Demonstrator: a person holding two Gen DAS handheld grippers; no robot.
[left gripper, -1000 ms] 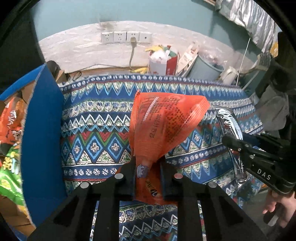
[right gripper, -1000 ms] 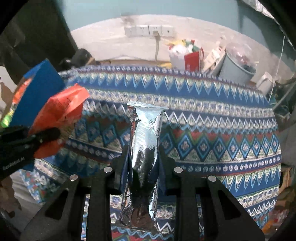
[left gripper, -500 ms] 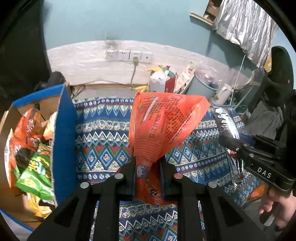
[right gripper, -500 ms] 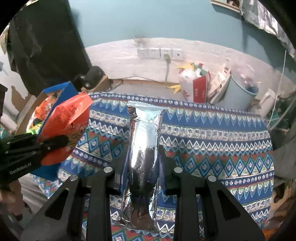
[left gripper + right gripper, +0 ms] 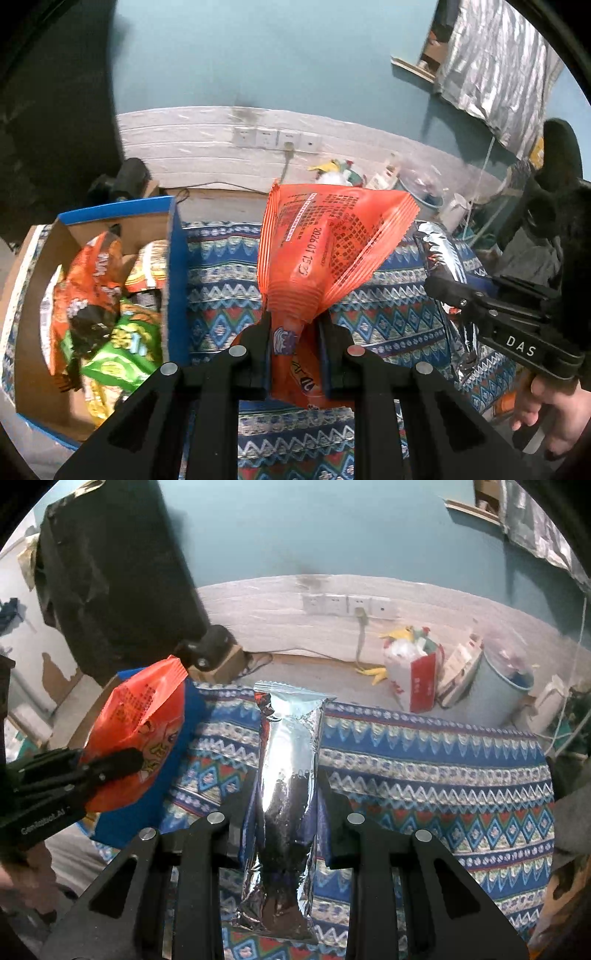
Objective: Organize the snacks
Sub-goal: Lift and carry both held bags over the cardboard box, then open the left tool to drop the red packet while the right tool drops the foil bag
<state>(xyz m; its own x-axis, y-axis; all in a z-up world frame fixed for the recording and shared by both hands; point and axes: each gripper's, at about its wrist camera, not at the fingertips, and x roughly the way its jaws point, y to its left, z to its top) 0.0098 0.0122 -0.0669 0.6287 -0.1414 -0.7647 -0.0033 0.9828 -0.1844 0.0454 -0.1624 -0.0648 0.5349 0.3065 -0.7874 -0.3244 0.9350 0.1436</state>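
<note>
1. Your left hand-held gripper [image 5: 295, 332] is pinching the crinkly orange plastic snack packet [image 5: 325, 243] near its lower end; the pkt stands up above the jaws, clear of the cloth.
2. Your right hand-held gripper [image 5: 286, 805] is clamped on the long shiny silver foil snack pouch [image 5: 286, 775] about mid-length, pouch upright, also off the cloth.
3. Done so far, judging by contents: the blue-edged cardboard box [image 5: 173, 266] at the left already has several pkts in it, incl. an orange-and-black bag [image 5: 88, 284] and a green bag [image 5: 122, 350], piled loosely.
4. Left to do: both held snacks aren't in the box yet. The orange pkt is just right of the box's blue wall, the silver pouch further right.
5. The blue-and-red patterned cloth on the counter [image 5: 424, 768] shows no other loose snacks in either view, so prob. these two are among the last; edges are hidden, can't be sure.
6. Est.: well along, w/ two drops into the box pending.
</note>
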